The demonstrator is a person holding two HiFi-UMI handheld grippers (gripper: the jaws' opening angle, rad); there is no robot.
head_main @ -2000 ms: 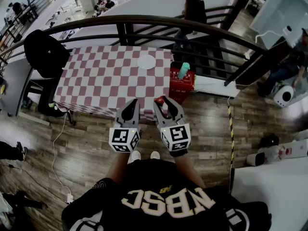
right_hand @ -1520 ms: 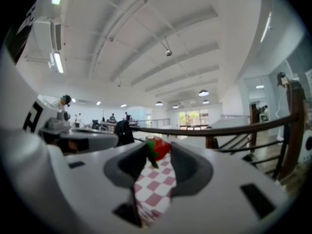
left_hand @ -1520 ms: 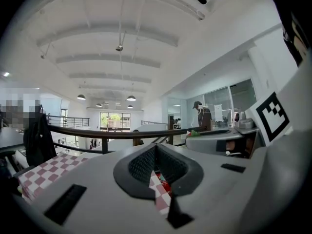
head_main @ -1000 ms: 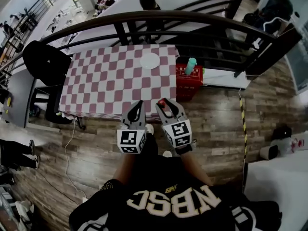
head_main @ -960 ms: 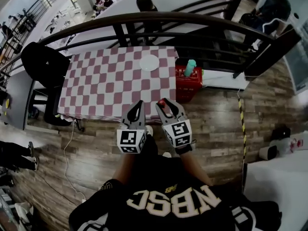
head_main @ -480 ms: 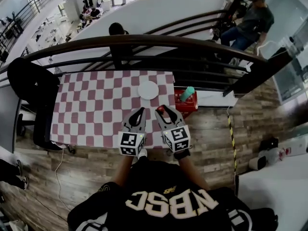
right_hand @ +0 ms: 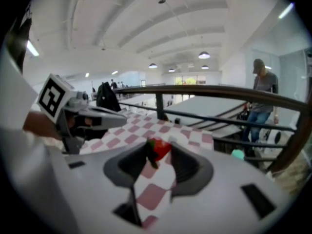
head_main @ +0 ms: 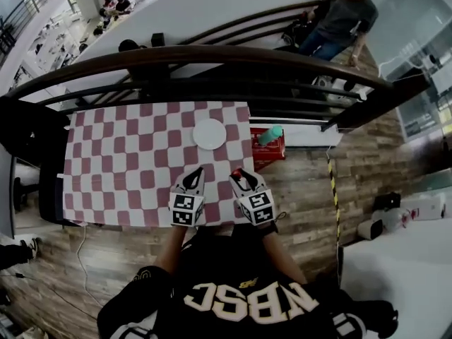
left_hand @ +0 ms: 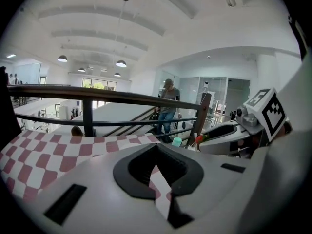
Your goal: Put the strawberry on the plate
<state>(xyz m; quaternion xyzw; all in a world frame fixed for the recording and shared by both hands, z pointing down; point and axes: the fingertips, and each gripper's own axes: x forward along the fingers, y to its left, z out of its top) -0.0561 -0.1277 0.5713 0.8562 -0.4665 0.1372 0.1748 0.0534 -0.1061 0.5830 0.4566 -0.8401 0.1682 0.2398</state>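
Far left: We see a black chair [head_main: 25,140] just beside the left end of the table.
Table: A long table with a red and white checked cloth [head_main: 127,154] stands in front of us. A dark curved hand rail [head_main: 212,54] runs along its far side.
Left gripper: The grey left gripper [head_main: 195,173] hangs over the near edge of the table. In the left gripper view its two tips touch each other. It is closed and has nothing in it.
Plate: A round white plate [head_main: 210,134] lies on the far right part of the table. It is farther away than both grippers and sits about between them from left to right. Nothing is on it.
Right gripper: The grey right gripper [head_main: 239,174] is just beside the left one, also over the near edge of the table. Its jaws are a little way apart and press on the fruit from both sides.
Strawberry: The small red strawberry with green leaves [right_hand: 160,149] sits at the tips of the right gripper, up in the air. It is well apart from the plate.
Right of the table: A red box [head_main: 263,155] stands by the table's right end, with a light green bottle [head_main: 269,135] on top of it.
Far right: A person in a grey top [head_main: 342,20] stands behind the rail.
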